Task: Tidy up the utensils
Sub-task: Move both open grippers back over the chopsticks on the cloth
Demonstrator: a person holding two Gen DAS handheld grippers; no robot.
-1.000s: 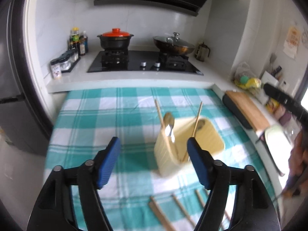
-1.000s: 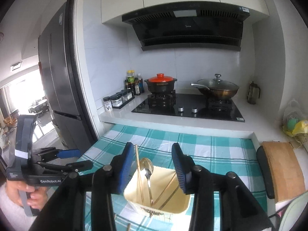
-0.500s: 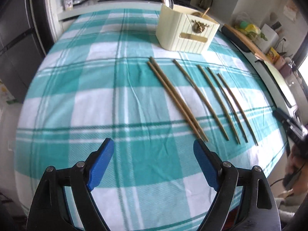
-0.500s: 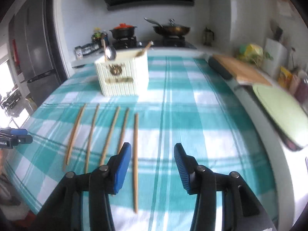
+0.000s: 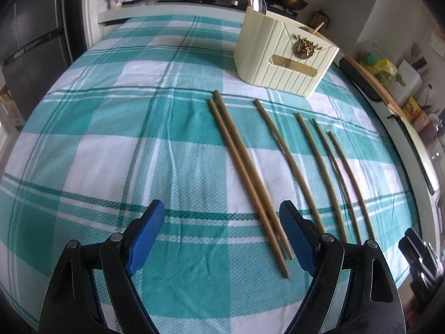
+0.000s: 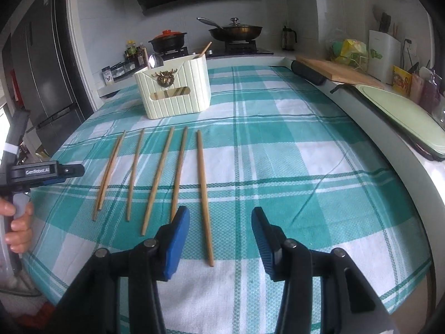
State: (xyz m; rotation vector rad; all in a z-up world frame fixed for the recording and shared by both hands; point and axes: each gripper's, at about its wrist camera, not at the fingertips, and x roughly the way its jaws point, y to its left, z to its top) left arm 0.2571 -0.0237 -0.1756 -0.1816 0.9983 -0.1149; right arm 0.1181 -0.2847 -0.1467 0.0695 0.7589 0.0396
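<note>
Several wooden chopsticks [image 5: 244,172] lie side by side on the teal checked tablecloth [image 5: 111,139], also in the right wrist view [image 6: 158,178]. A cream utensil holder [image 5: 283,55] stands beyond them with a spoon [image 5: 258,1] and chopsticks inside; it also shows in the right wrist view [image 6: 175,89]. My left gripper [image 5: 219,236] is open and empty, low over the near ends of the leftmost pair. My right gripper [image 6: 221,239] is open and empty, above the near end of the rightmost chopstick [image 6: 204,192].
A stove with a red-lidded pot [image 6: 168,39] and a wok [image 6: 236,30] stands behind the table. A wooden cutting board [image 6: 339,71] and a pale green board [image 6: 403,114] lie on the counter at right. A fridge [image 6: 41,69] stands at left.
Both grippers pulled back from over the utensil holder to the near side of the table and tilted down, then moved slightly closer to the chopsticks. Both stayed open.
</note>
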